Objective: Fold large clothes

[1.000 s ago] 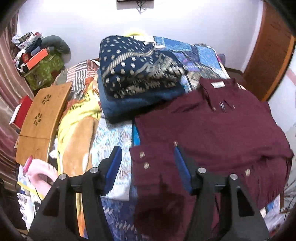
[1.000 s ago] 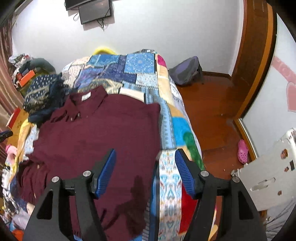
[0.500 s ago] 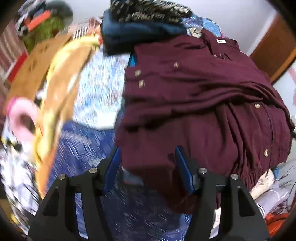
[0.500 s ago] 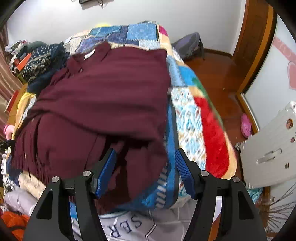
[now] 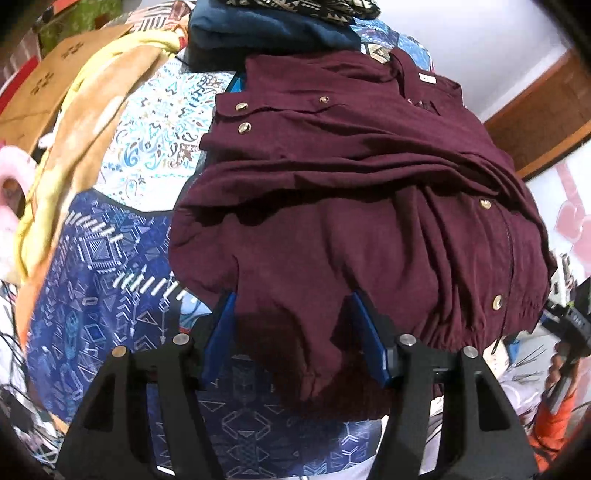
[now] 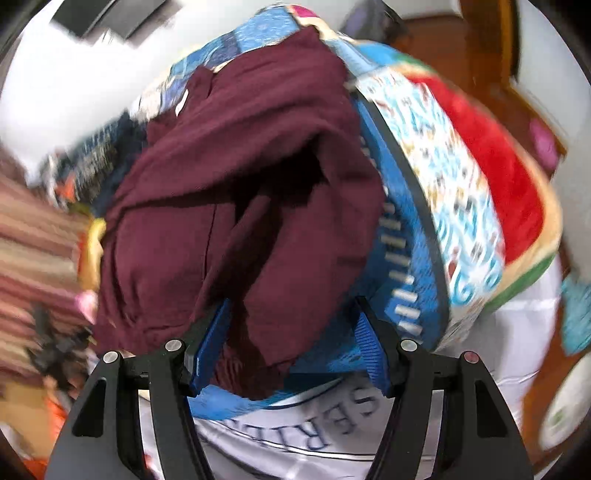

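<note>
A large maroon shirt with brass buttons lies rumpled on the patterned bedspread, its hem hanging over the bed's near edge. My left gripper is open, and the shirt's lower hem sags between its blue pads. In the right wrist view the same shirt bunches in folds at the bed's corner. My right gripper is open, with a hanging fold of the shirt between its blue pads. That view is motion-blurred.
A stack of folded dark blue clothes sits at the bed's far end. A yellow-orange blanket lies along the left. A white sheet with lettering hangs below the bedspread. A wooden door is at right.
Both grippers have dropped and moved in to the shirt's lower edge at the bed's near side. The hem now sits between each open pair of pads. The shirt looks more bunched.
</note>
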A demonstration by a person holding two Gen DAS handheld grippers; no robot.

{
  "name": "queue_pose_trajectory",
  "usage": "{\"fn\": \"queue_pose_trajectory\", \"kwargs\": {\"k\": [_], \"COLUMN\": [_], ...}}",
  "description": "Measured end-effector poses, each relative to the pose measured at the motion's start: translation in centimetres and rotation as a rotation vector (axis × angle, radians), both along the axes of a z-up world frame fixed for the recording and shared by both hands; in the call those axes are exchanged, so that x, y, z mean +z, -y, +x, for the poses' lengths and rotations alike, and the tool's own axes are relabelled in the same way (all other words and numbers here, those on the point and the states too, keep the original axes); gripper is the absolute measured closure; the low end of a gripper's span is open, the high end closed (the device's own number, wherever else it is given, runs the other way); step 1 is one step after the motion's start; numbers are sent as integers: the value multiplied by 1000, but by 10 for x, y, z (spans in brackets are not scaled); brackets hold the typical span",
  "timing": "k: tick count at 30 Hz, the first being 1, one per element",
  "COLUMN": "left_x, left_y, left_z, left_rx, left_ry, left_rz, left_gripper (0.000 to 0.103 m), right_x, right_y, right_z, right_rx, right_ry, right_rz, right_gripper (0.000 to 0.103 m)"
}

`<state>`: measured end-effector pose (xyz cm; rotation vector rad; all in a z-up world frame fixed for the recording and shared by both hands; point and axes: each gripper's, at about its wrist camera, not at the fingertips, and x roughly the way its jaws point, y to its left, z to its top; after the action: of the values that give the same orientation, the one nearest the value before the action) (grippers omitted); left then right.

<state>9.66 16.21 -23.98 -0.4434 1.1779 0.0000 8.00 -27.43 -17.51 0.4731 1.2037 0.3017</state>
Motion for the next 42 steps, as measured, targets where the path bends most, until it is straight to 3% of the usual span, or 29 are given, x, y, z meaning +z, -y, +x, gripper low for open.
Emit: {"fn": "queue_pose_trajectory", "kwargs": {"k": [4, 6, 8, 10, 13, 17, 24, 28, 34, 42], "left_x": [-8, -6, 0, 12, 30, 66, 133, 154, 151, 115], "left_y": [-10, -10, -4, 9, 25, 30, 11, 3, -11, -32], "left_z": [-5, -6, -6, -4, 1, 13, 48, 80, 134, 195], "left_rx": [38, 49, 35, -16, -66, -99, -55, -33, 68, 110], "left_ry": [-2, 2, 24, 56, 107, 202, 379, 444, 462, 420], "left_rz": [-108, -123, -115, -78, 13, 44, -11, 0, 157, 159], "left_gripper": [42, 43, 54, 81, 94, 97, 99, 99, 99, 99], "right_x": [-2, 3, 11, 18, 24, 42, 103, 123, 119, 95], "right_y": [0, -5, -12, -17, -22, -30, -39, -38, -43, -42], "right_z": [-5, -6, -7, -5, 3, 17, 46, 78, 133, 203], "right_rx": [-2, 18, 48, 65, 63, 95, 117, 86, 63, 17], "right_ry": [25, 61, 100, 125, 140, 193, 406, 495, 519, 464], "right_rz": [28, 22, 12, 21, 74, 93, 64, 58, -5, -78], "right_gripper": [41, 59, 71, 81, 87, 92, 93, 93, 93, 93]}}
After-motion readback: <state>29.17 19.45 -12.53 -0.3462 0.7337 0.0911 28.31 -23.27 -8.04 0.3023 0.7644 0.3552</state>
